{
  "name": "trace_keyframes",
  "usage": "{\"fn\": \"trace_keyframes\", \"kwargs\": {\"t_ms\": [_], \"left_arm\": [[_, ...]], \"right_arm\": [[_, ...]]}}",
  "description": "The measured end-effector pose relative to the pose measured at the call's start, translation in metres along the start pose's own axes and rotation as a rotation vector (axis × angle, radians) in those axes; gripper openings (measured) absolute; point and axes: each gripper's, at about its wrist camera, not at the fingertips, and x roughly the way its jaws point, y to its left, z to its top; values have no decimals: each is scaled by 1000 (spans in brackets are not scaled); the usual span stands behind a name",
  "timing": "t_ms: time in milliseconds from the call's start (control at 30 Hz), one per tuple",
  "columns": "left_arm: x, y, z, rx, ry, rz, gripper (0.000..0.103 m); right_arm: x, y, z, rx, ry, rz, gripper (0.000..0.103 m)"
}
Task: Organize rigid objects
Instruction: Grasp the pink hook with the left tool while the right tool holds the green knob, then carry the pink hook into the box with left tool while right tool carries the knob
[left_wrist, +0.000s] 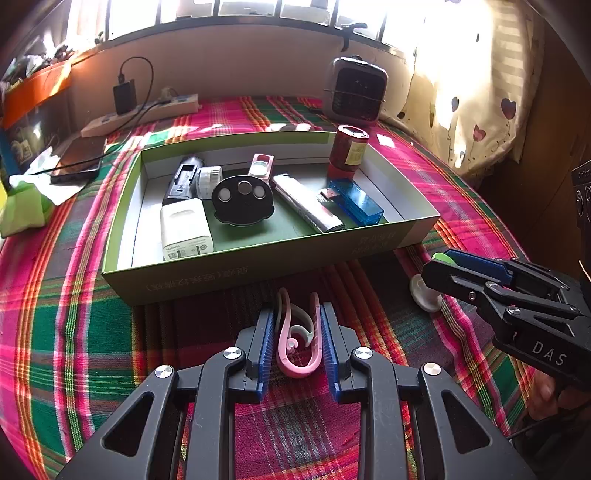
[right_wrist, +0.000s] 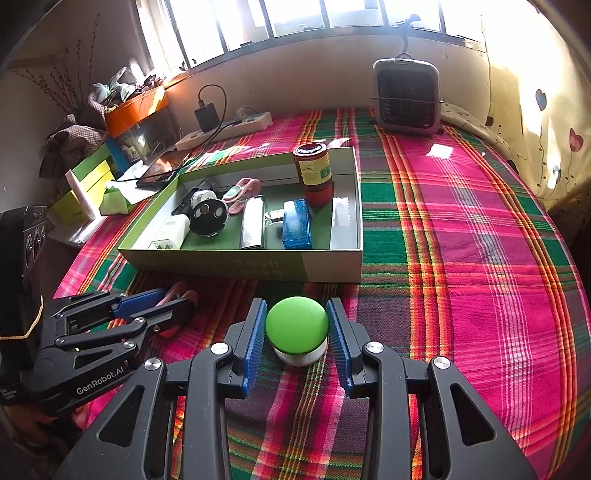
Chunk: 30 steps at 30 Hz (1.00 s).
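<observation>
Plaid tablecloth (right_wrist: 461, 229), pink, green and orange, covers the whole surface and carries everything listed. Shallow green cardboard box (left_wrist: 207, 275), open-topped, is the landmark at centre. Inside the box: red jar (left_wrist: 348, 153) upright at its far right corner; blue translucent USB device (left_wrist: 356, 202) just in front of the jar; silver bar-shaped item (left_wrist: 306, 206) left of that; black round disc (left_wrist: 243, 199) with three inset circles at the middle; white charger plug (left_wrist: 185, 229) at the near left. Outside the box, just before its near wall: left gripper (left_wrist: 298, 334), pads clenched on a pink plastic hook (left_wrist: 297, 339) lying on the cloth; right gripper (right_wrist: 296, 332), pads grasping a green-topped white knob (right_wrist: 297, 330), toward the box's near right corner.
</observation>
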Motion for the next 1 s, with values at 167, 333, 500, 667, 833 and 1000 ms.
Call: {"fn": "trace_keyframes", "kwargs": {"t_ms": [167,333,500,667,833,1000], "left_arm": [[-1,1,1,-6,2,-6,23],[-3,0,1,-9,1,-15,23],[-9,0,5,-10,-14,-26,23],[-18,2,11,-16,-31,-39,23],[-24,6,20,-23,-48,-49,23],[-30,16,34,-31,-72,-49,23]], "right_arm": [[0,0,0,0,1,0,35],[-1,0,0,-1,0,1,35],[-4,1,2,-3,-8,5,35],[-10,4,7,-9,-21,9,35],[-14,6,16,-15,-35,22,35],[-17,11,28,-26,-56,35,35]]}}
